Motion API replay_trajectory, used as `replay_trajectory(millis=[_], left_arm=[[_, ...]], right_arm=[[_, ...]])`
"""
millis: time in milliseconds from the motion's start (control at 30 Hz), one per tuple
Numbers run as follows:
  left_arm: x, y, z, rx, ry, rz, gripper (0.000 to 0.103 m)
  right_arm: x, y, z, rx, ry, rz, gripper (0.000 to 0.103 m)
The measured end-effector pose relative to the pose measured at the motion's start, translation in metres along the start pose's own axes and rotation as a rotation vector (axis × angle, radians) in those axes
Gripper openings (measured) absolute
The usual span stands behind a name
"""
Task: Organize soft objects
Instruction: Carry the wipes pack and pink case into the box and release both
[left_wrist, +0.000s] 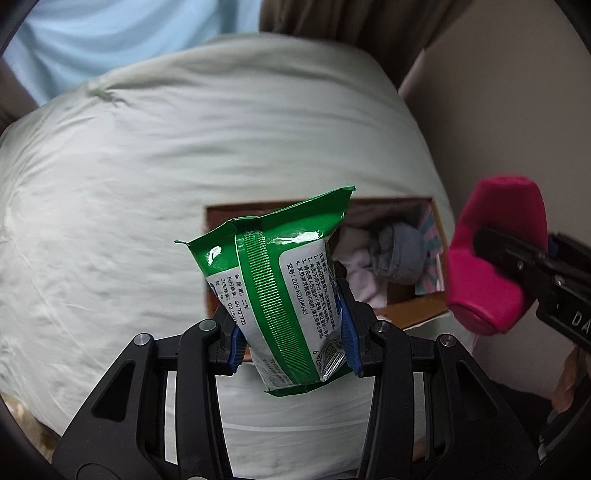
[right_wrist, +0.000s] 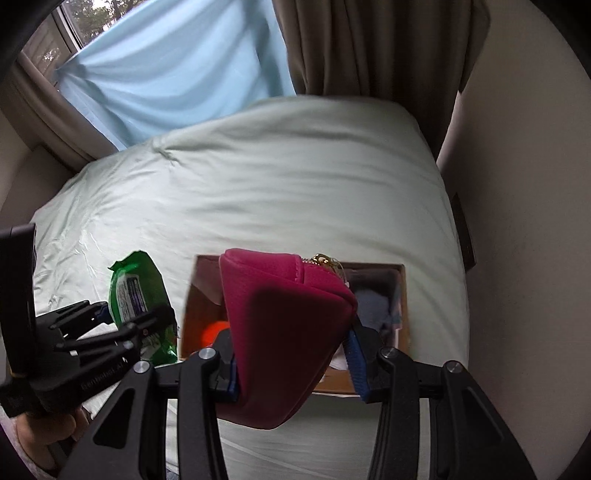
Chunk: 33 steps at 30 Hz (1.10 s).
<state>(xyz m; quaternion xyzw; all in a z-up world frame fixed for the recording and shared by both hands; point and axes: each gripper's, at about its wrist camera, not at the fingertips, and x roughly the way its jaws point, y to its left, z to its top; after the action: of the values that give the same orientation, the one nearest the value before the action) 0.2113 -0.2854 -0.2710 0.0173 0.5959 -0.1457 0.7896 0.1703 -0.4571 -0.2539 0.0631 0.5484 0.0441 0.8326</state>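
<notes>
Box (right_wrist: 404, 295) w/ socks (left_wrist: 397, 254) on bed (right_wrist: 258, 177), curtains (right_wrist: 362, 44) behind.

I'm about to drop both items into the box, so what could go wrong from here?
1. The box already holds clothes, so room looks tight; the pink pouch might land on its rim.
2. The left gripper pinches the green wipes pack only near its lower end, so it could swing or slip.
3. The two grippers are close together and could collide over the box.

Black tool (left_wrist: 293, 341) linkages, silver screws, blue pads (left_wrist: 350, 332), white lettering
</notes>
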Motion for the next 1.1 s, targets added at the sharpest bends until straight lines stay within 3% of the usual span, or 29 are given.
replay_trajectory(millis=[333,600,667,733,767,833,867,1100], left_arm=[[0.086,-0.006,0.002,0.025,0.132,0.047,0.038],[0.119,-0.008,0.005,0.067,0.181,0.071,0.039],[0.122,-0.009,0.004,0.067,0.203,0.062,0.047],[0.123,-0.009,0.003,0.064,0.213,0.061,0.096],[0.121,-0.009,0.002,0.067,0.206,0.059,0.103],[0.119,-0.008,-0.001,0.077,0.205,0.055,0.103],[0.117,-0.007,-0.002,0.08,0.209,0.059,0.103],[0.096,0.007,-0.011,0.068,0.183,0.068,0.103]], right_arm=[[0.094,-0.021,0.002,-0.077,0.128,0.06,0.042],[0.144,-0.018,0.006,-0.12,0.202,0.075,0.043],[0.152,-0.017,0.007,-0.126,0.227,0.08,0.045],[0.159,-0.015,0.009,-0.126,0.244,0.093,0.054],[0.16,-0.013,0.01,-0.131,0.245,0.098,0.059],[0.16,-0.012,0.012,-0.125,0.232,0.092,0.087],[0.159,-0.013,0.013,-0.117,0.223,0.089,0.091],[0.145,-0.011,0.008,-0.078,0.188,0.057,0.091]])
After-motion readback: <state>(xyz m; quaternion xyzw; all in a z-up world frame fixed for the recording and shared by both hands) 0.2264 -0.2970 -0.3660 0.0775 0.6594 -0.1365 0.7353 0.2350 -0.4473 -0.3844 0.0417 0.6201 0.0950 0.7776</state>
